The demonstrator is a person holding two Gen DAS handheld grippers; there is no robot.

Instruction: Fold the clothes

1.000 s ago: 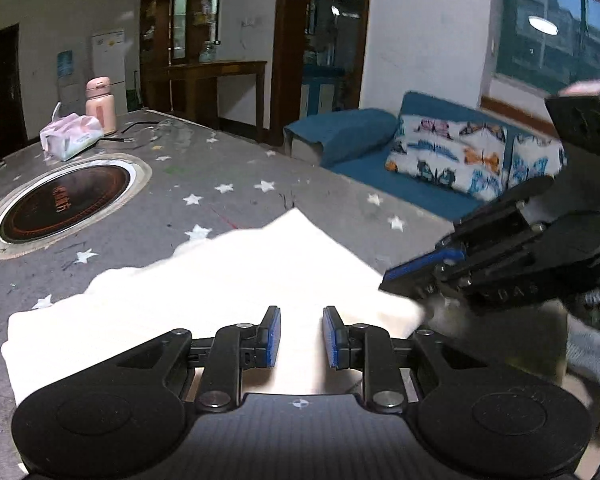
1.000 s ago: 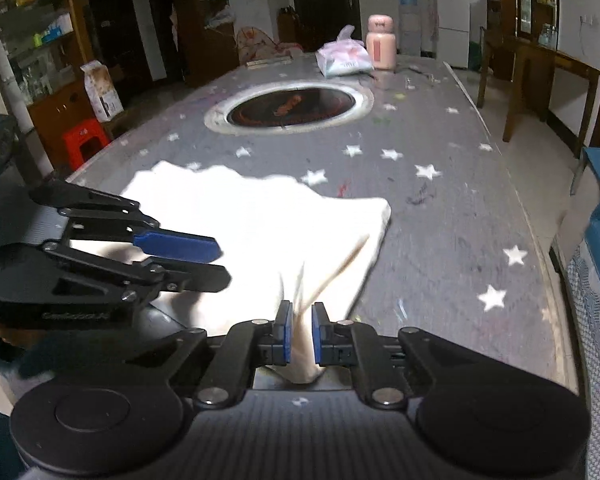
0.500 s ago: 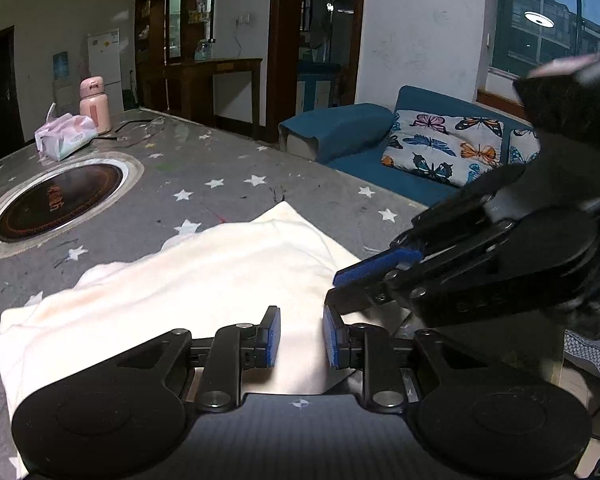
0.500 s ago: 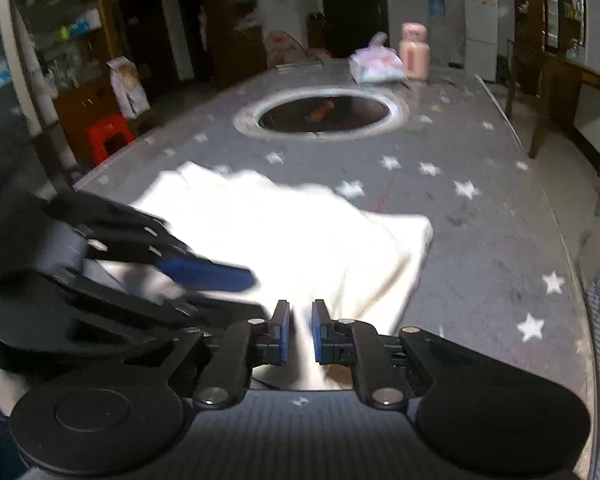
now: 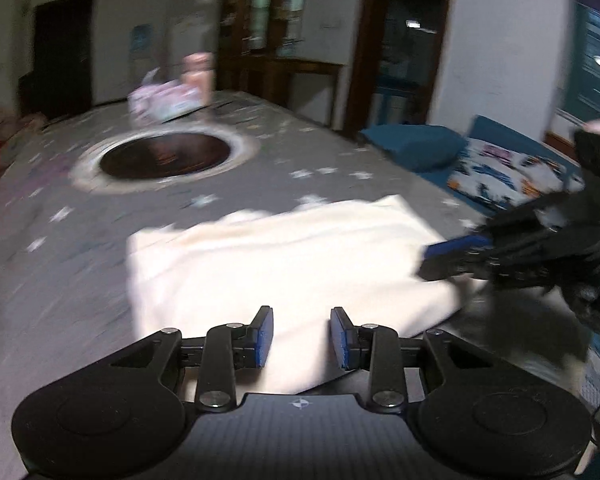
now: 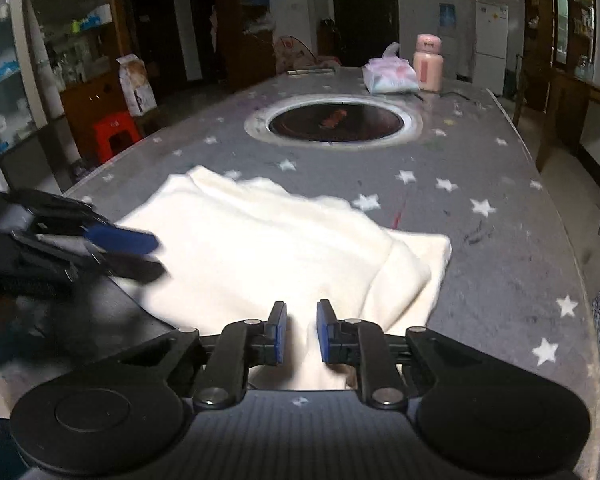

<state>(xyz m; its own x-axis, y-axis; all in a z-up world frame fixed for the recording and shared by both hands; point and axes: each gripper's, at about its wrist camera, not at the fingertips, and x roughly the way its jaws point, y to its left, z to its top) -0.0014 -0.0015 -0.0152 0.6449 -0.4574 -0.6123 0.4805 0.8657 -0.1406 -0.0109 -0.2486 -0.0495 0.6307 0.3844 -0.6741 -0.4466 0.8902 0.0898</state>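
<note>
- Left claw [image 5: 301, 338] is letting go, its jaws spreading, with the cream garment [image 5: 284, 264] running under and just ahead of them and nothing pinched as far as I can see.
- Right claw [image 6: 298, 332] is easing apart too. Cloth sits in the gap but the pads look clear of it, so the bunched near hem could slump off the bench [image 6: 500, 248] edge.
- Just past it, the doubled right-hand corner may spring undone.
- Far off, the inset burner [image 6: 334, 121], tissue pack [image 6: 390, 76] and pink bottle [image 6: 429, 63] are no threat.
</note>
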